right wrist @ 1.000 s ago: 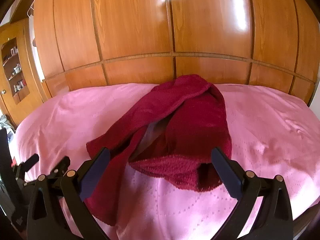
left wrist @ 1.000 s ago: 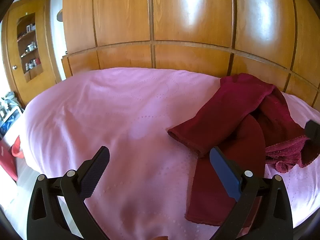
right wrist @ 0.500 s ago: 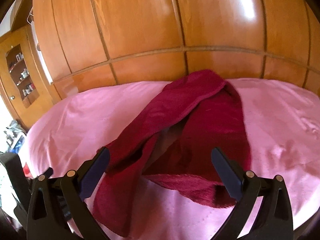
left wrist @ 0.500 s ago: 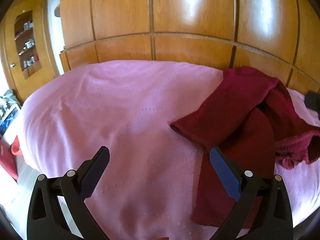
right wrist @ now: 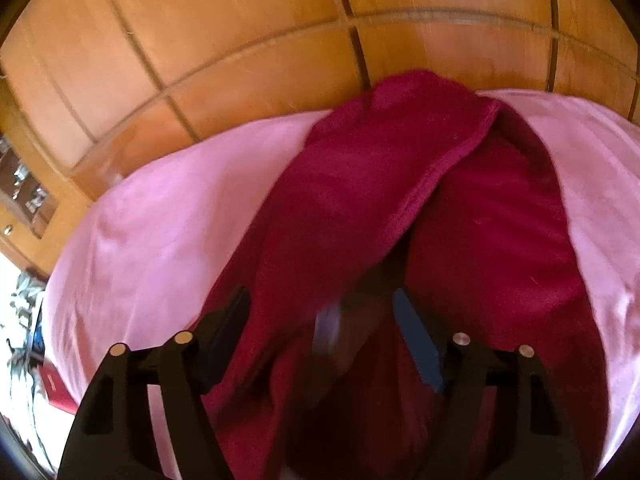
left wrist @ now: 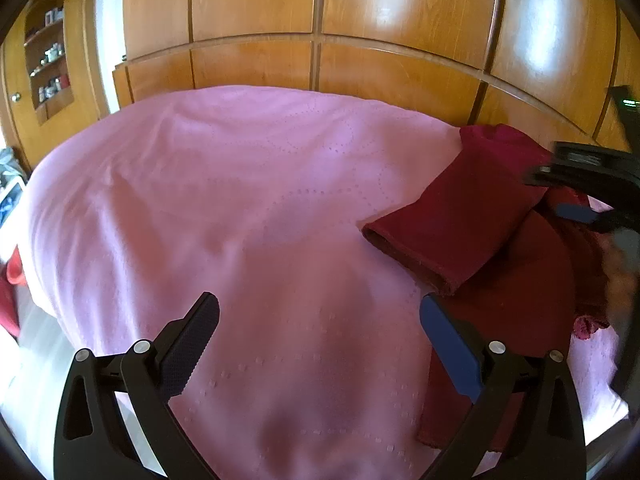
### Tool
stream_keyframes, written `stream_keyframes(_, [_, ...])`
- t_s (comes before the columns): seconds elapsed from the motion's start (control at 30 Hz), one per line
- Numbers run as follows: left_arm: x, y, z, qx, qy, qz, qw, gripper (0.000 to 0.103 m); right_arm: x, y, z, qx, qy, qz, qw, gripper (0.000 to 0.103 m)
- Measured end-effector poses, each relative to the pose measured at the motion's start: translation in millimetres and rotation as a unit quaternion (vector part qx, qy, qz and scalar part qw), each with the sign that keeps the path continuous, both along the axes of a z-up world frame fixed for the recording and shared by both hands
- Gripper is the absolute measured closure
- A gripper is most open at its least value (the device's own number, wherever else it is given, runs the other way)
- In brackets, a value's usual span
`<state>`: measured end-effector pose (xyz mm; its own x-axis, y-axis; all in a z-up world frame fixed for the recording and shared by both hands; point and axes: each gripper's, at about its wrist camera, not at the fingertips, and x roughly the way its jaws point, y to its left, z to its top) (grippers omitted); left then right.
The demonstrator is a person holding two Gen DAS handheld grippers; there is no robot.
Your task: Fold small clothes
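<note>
The right gripper (right wrist: 320,320), its jaws just narrowed and not seen pressing, is set over the crumpled dark red garment (right wrist: 360,184). The left gripper (left wrist: 320,320) is spread above the pink bedspread (left wrist: 200,208), beside the garment.

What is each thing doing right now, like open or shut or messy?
Pink bed cover: spread out, mostly smooth.
Red garment: crumpled, unfolded, lying on the pink bed cover.
Left claw: open, empty.
Right claw: just been closing, red garment between its jaws, grip unclear.
Wardrobe doors: shut.
</note>
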<state>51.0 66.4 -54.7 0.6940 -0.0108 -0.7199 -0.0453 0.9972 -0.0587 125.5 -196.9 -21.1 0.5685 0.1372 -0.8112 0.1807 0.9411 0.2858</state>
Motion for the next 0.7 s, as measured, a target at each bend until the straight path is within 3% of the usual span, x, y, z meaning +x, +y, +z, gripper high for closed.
stream_keyframes(0.03, [0.4, 0.0, 0.3, 0.002, -0.002, -0.003, 1.0, 0.004, 7.5, -0.6, -4.9, 0.001, 0.009, -0.002, 1.0, 0.039])
stream_keyframes(0.2, [-2.6, -5.9, -0.6, -0.003, -0.011, -0.046, 0.9989, 0.004, 22.4, 2.0, 0.1, -0.02, -0.006, 0.011, 1.0, 0.094])
stream_keyframes(0.3, [-7.0, -15.8, -1.0, -0.029, -0.016, -0.103, 0.9942, 0.004, 13.7, -6.8, 21.6, -0.02, -0.043, 0.02, 0.999, 0.097])
stream_keyframes(0.43, [-18.5, -35.6, 1.5, -0.064, -0.024, -0.197, 0.9781, 0.004, -4.2, -34.4, 56.6, -0.034, -0.093, 0.019, 0.995, 0.097])
stream_keyframes(0.63, [-27.5, -74.6, -8.0, -0.025, -0.014, -0.286, 0.9577, 0.004, -22.2, -132.0, 102.7, -0.112, -0.131, -0.076, 0.982, 0.097])
stream_keyframes(0.67, [-26.8, -78.9, -10.4, -0.017, -0.011, -0.291, 0.9565, 0.006, -23.1, -156.8, 106.7, -0.131, -0.127, -0.104, 0.978, 0.097])
stream_keyframes(0.7, [-25.4, -85.1, -16.0, -0.002, -0.004, -0.295, 0.9554, 0.015, -22.7, -172.2, 108.4, -0.141, -0.123, -0.12, 0.975, 0.097])
